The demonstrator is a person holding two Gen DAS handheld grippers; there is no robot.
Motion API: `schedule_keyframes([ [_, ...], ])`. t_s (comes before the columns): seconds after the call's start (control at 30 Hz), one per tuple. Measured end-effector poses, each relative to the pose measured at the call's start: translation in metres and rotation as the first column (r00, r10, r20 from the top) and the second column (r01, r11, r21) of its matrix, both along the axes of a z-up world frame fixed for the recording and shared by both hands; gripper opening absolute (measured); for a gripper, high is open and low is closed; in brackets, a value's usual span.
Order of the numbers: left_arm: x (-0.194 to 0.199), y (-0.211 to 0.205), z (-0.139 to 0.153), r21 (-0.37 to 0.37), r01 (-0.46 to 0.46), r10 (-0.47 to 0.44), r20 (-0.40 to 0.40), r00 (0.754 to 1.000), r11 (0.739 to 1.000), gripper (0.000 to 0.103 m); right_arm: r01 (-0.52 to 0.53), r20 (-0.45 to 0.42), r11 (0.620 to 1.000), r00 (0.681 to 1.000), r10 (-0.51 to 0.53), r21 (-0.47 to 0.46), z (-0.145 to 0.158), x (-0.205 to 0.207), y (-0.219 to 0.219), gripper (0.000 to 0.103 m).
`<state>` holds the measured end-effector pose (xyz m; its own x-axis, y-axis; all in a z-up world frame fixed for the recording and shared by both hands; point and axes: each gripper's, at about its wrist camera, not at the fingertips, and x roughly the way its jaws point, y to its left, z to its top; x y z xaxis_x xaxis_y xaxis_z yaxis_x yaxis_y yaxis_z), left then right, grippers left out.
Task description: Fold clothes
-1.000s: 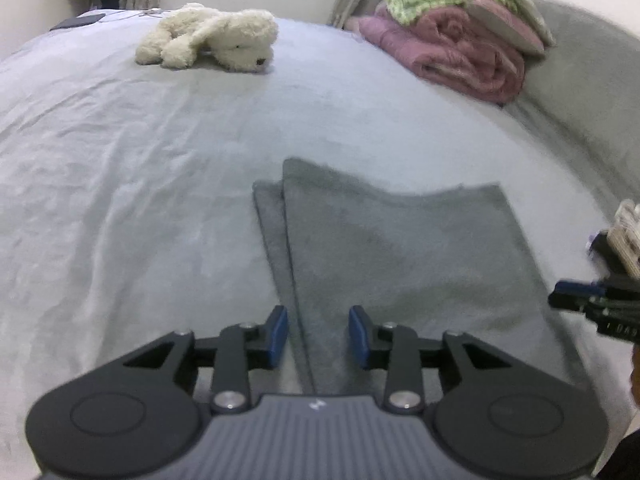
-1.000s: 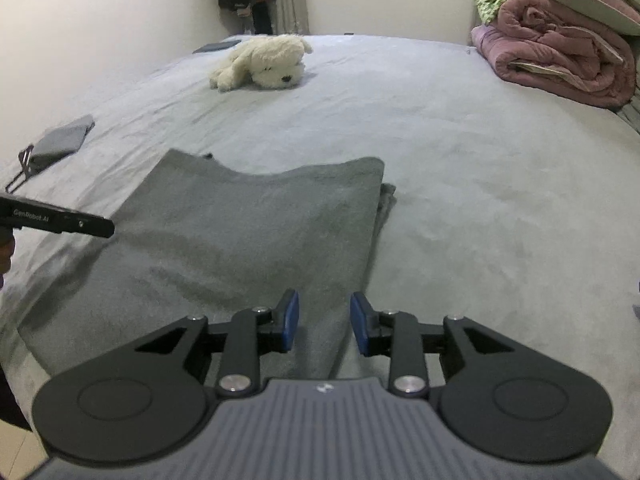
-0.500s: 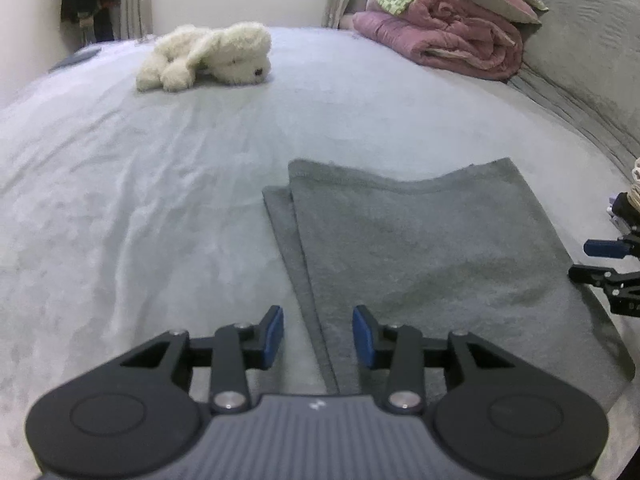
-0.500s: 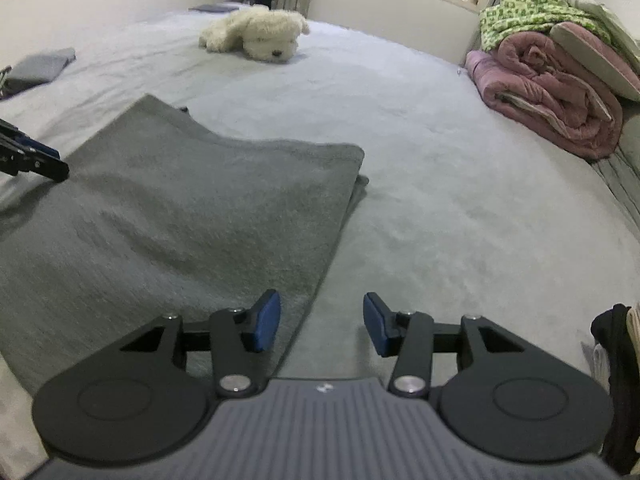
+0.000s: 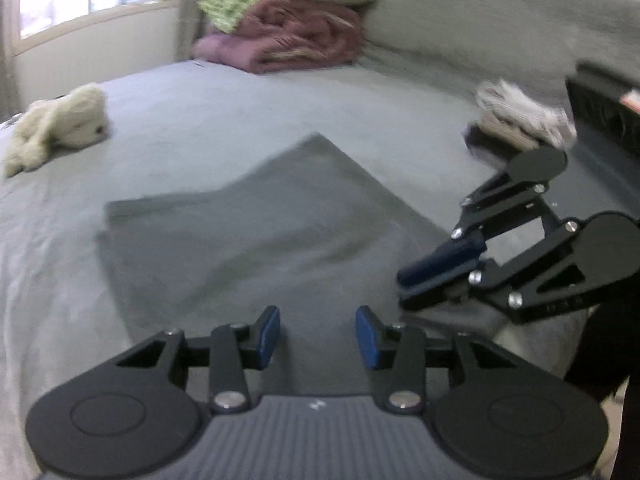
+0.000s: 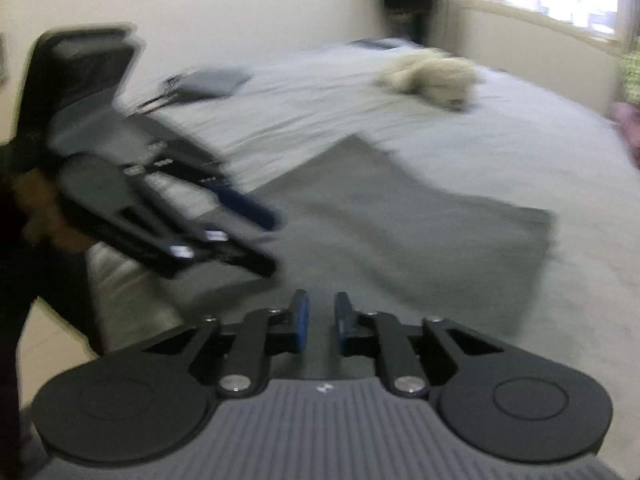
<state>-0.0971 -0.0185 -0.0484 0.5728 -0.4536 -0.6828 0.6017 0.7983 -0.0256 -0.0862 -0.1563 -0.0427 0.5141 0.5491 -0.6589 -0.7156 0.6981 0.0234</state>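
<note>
Your grey garment (image 5: 256,236) lies flat on the grey bedspread (image 5: 208,116), folded over itself, with a lower layer showing along its left edge. Take that garment as your landmark.

Your left gripper (image 5: 317,336) hangs over the garment's near edge with its blue pads (image 5: 267,337) set well apart and nothing between them. Your right gripper (image 6: 319,322) sits over the garment's near right part; its pads (image 6: 300,320) stand close together with a narrow gap left, and no cloth shows in that gap. Seen from the left wrist camera, its fingers (image 5: 440,264) look nearly together just above the garment's near right corner; whether they touch the cloth cannot be told through the blur.

Beyond the garment's far left corner lies a white plush dog (image 5: 56,128). Far behind the garment a rolled pink quilt (image 5: 288,40) carries a green blanket (image 5: 248,4). To the garment's right sits a small pile of light clothes (image 5: 520,120). Off its left side, in the right wrist view, rests a small grey folded item (image 6: 208,82).
</note>
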Motion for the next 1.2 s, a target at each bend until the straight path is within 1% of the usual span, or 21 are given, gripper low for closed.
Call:
schedule_keyframes([
  [0.03, -0.002, -0.004, -0.003, 0.01, 0.021, -0.021, -0.007, 1.0, 1.0, 0.043, 0.003, -0.015, 1.0, 1.0, -0.003, -0.025, -0.006, 0.001, 0.005, 0.011],
  [0.1, 0.001, -0.007, -0.013, 0.042, 0.005, -0.003, -0.026, 1.0, 0.999, 0.043, 0.008, -0.043, 0.997, 0.999, -0.011, -0.071, -0.017, 0.004, 0.014, 0.007],
  [0.17, 0.001, -0.009, -0.013, 0.058, 0.005, -0.004, -0.019, 1.0, 0.998, 0.043, 0.023, -0.051, 0.997, 0.998, -0.027, -0.079, -0.023, 0.009, 0.018, 0.007],
  [0.2, 0.0, -0.011, -0.013, 0.066, 0.005, -0.004, -0.015, 1.0, 0.998, 0.043, 0.027, -0.059, 0.997, 0.998, -0.031, -0.078, -0.02, 0.011, 0.018, 0.007],
  [0.23, 0.0, -0.01, -0.012, 0.058, 0.001, 0.0, -0.018, 1.0, 0.998, 0.043, 0.032, -0.063, 0.997, 0.997, -0.037, -0.075, -0.018, 0.012, 0.018, 0.007],
  [0.33, 0.0, -0.005, -0.008, 0.031, -0.002, 0.003, -0.026, 1.0, 1.0, 0.044, 0.062, -0.036, 0.998, 0.997, -0.063, -0.026, -0.01, 0.011, 0.016, 0.007],
  [0.4, 0.002, -0.002, -0.002, 0.003, -0.011, 0.011, -0.023, 1.0, 1.0, 0.044, 0.097, 0.007, 0.995, 0.995, -0.097, 0.01, -0.007, 0.01, 0.011, 0.008],
  [0.43, 0.0, -0.001, 0.0, -0.007, -0.015, 0.015, -0.014, 1.0, 1.0, 0.044, 0.118, 0.009, 0.993, 0.993, -0.118, 0.013, -0.007, 0.012, 0.01, 0.009],
  [0.5, 0.004, -0.002, -0.001, 0.002, -0.021, 0.021, -0.008, 1.0, 1.0, 0.044, 0.154, -0.017, 0.988, 0.988, -0.154, -0.017, -0.017, 0.02, 0.011, 0.009],
  [0.53, 0.006, -0.004, -0.004, 0.017, -0.024, 0.025, -0.02, 1.0, 1.0, 0.044, 0.167, -0.032, 0.985, 0.985, -0.168, -0.035, -0.022, 0.024, 0.013, 0.007],
  [0.57, 0.006, -0.006, -0.008, 0.033, -0.029, 0.03, -0.029, 0.999, 0.999, 0.044, 0.177, -0.043, 0.983, 0.983, -0.179, -0.051, -0.027, 0.027, 0.015, 0.007],
  [0.63, 0.003, -0.008, -0.01, 0.055, -0.022, 0.023, -0.017, 1.0, 0.998, 0.044, 0.172, -0.031, 0.983, 0.984, -0.174, -0.059, -0.022, 0.027, 0.018, 0.007],
  [0.67, 0.003, -0.007, -0.008, 0.053, -0.023, 0.024, -0.018, 1.0, 0.998, 0.045, 0.176, -0.026, 0.983, 0.984, -0.178, -0.05, -0.02, 0.028, 0.018, 0.007],
  [0.73, 0.005, -0.002, -0.001, 0.01, -0.037, 0.037, -0.034, 0.999, 0.999, 0.045, 0.199, -0.025, 0.98, 0.98, -0.2, -0.021, -0.019, 0.03, 0.015, 0.008],
  [0.8, 0.007, 0.001, 0.004, -0.024, -0.05, 0.05, -0.025, 0.998, 0.998, 0.045, 0.205, -0.029, 0.979, 0.978, -0.205, 0.013, -0.017, 0.031, 0.013, 0.011],
  [0.83, 0.008, 0.0, 0.006, -0.028, -0.058, 0.057, -0.015, 0.998, 0.998, 0.045, 0.202, -0.028, 0.979, 0.979, -0.202, 0.02, -0.017, 0.032, 0.014, 0.014],
  [0.97, 0.017, -0.006, 0.004, 0.004, -0.098, 0.098, -0.005, 0.995, 0.995, 0.045, 0.192, -0.029, 0.981, 0.981, -0.193, -0.031, -0.026, 0.041, 0.028, 0.014],
  [1.1, 0.027, -0.012, -0.003, 0.045, -0.142, 0.142, -0.005, 0.99, 0.989, 0.048, 0.232, -0.025, 0.972, 0.972, -0.233, -0.034, -0.022, 0.048, 0.028, 0.013],
  [1.2, 0.031, -0.012, -0.004, 0.045, -0.15, 0.15, -0.009, 0.989, 0.988, 0.05, 0.253, -0.024, 0.966, 0.967, -0.254, -0.048, -0.024, 0.053, 0.027, 0.012],
])
